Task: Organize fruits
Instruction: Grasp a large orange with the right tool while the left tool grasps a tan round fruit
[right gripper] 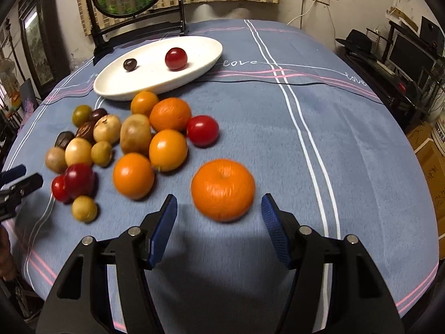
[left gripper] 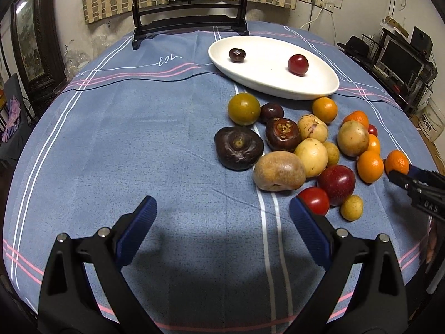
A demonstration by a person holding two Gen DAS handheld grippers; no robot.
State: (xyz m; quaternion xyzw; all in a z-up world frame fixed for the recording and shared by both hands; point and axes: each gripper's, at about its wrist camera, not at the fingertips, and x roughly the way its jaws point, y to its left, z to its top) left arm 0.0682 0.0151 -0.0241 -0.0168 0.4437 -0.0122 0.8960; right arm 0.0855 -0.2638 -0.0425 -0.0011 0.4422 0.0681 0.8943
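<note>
Blue-padded right gripper (right gripper: 219, 218) stands apart around a round orange tangerine (right gripper: 223, 189), untouched, motion-blurred. Left gripper (left gripper: 223, 213) gapes, empty. Striped blue tablecloth (right gripper: 278, 128) reads "love". Oval white ceramic dish (right gripper: 155, 83) holds two fruits.

Tablecloth (right gripper: 278, 144): blue, white and pink stripes. Dish (right gripper: 194, 66): white. Mandarin (right gripper: 223, 189) nearest the dish's pile: orange.

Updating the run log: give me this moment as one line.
left hand-held gripper: open, empty | right hand-held gripper: open, around mandarin, not gripping | plate: two fruits | pile: on cloth
</note>
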